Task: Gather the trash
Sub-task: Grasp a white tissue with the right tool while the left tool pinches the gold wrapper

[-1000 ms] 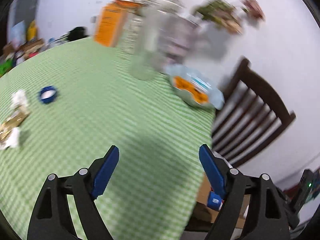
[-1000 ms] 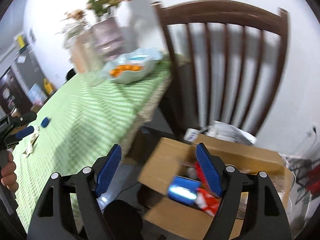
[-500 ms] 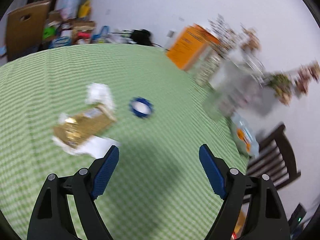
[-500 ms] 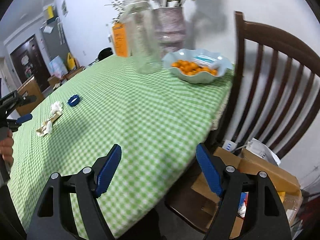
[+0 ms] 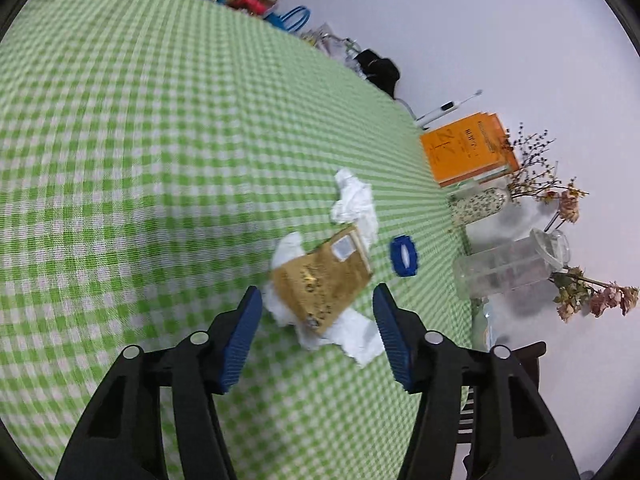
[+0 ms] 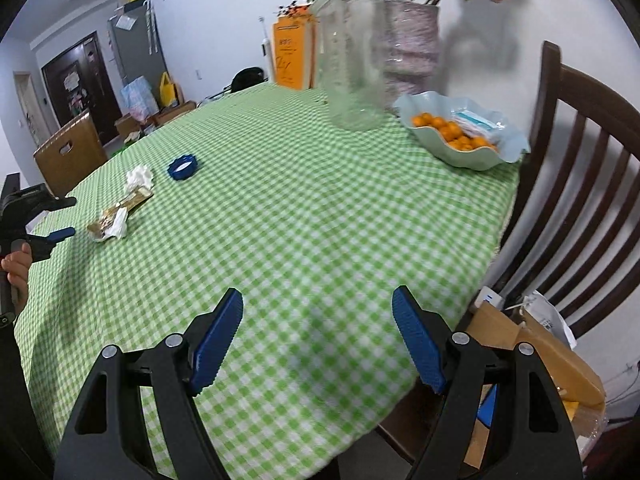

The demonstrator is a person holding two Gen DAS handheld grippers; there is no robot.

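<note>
Left wrist view: the left gripper (image 5: 318, 322) hangs over the green checked tablecloth (image 5: 120, 160), jaws closing but not yet touching the gold wrapper (image 5: 322, 282) and crumpled tissues (image 5: 354, 200) at twelve o'clock. A blue cap (image 5: 404, 257) lies at two o'clock.

Right wrist view: the right gripper (image 6: 318, 330) gapes empty above the cloth; the trash sits at ten o'clock, a cardboard box (image 6: 560, 360) on the floor at four, a wooden chair (image 6: 580, 152) at two.

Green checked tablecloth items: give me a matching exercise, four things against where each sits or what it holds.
1. gold foil wrapper
2. blue plastic cap
3. pale blue wavy bowl
4. clear plastic jar

a. holds small oranges
b. stands empty and upright beside the flower vase
c. lies on crumpled white tissues
d. lies alone on the cloth, right of the wrapper in the left wrist view

Pairs: 1-c, 2-d, 3-a, 4-b
</note>
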